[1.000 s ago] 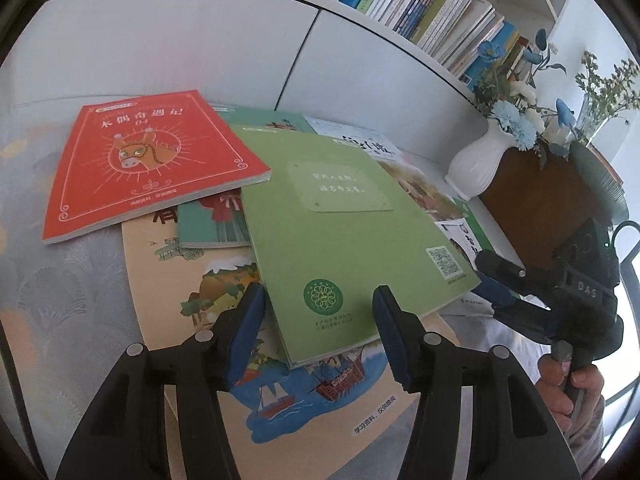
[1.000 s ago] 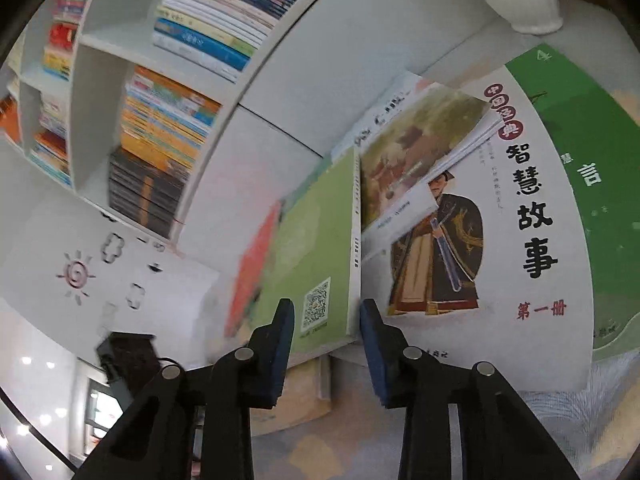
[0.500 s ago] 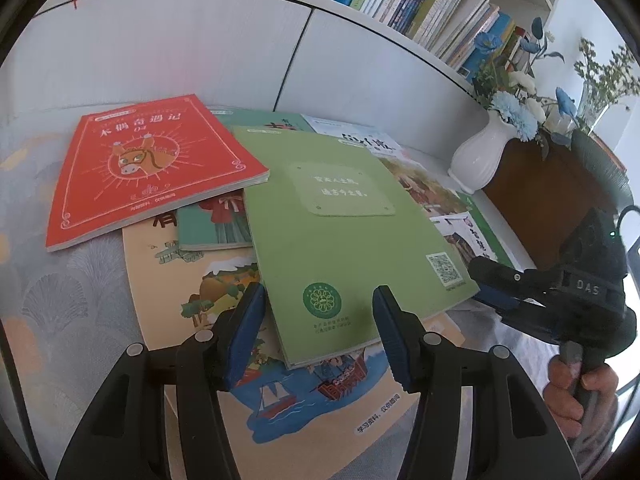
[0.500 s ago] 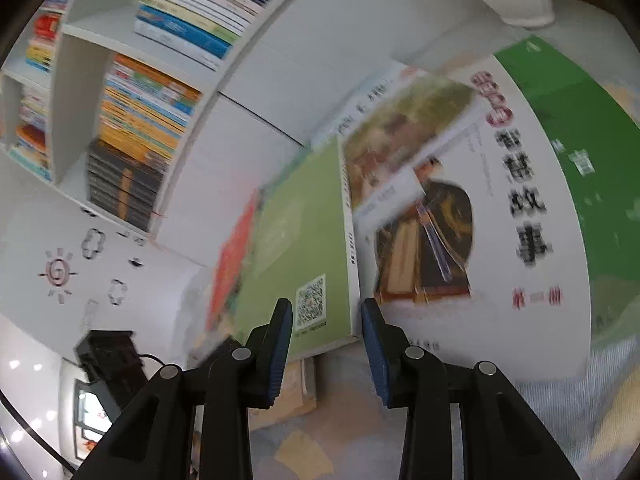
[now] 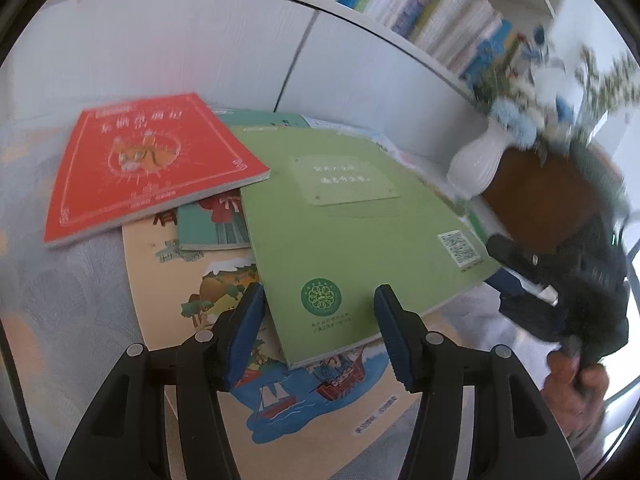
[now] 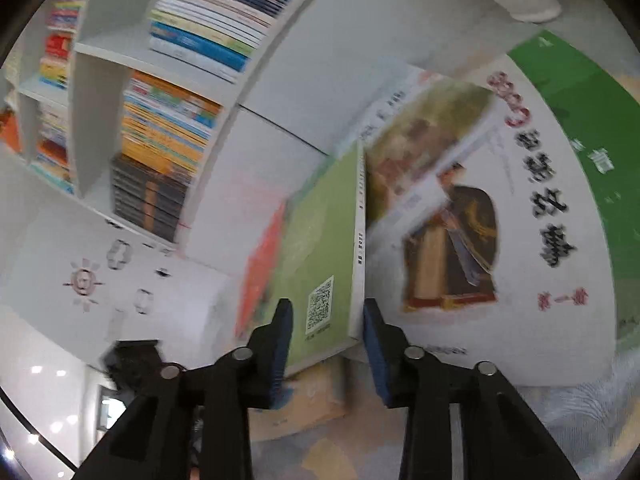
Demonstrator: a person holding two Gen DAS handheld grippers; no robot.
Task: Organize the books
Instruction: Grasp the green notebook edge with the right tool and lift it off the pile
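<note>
Left wrist view. At the far left a red book [image 5: 148,168] lies on top of the pile, tilted, its near corner overlapping a teal book [image 5: 212,228] beneath it. Under both spreads a large cream picture book [image 5: 280,400] with ships on its cover, flat on the patterned tablecloth [image 5: 60,300]. The left gripper [image 5: 318,334] hovers low over this pile with its two blue-padded fingers [image 5: 246,328] apart; the near corner of a green book [image 5: 352,232] sits between them, but the pads do not touch it. The green book lies uppermost in the middle of the pile, face down, a square code near its right edge. Further right, the right gripper [image 5: 496,258] reaches in at that right edge, held by a hand [image 5: 576,384]. Behind it stands one white vase [image 5: 478,164] of flowers.

Right wrist view. The right gripper [image 6: 324,320] has just been closing, and the code corner of the green book [image 6: 324,260] lies between its fingers; whether the pads yet press on it cannot be told. To the right lies a white storybook [image 6: 520,200] over a dark green book [image 6: 592,120].

Seven books can be counted on the table, and two grippers. Shelves [image 6: 160,120] of many more books line the wall.
</note>
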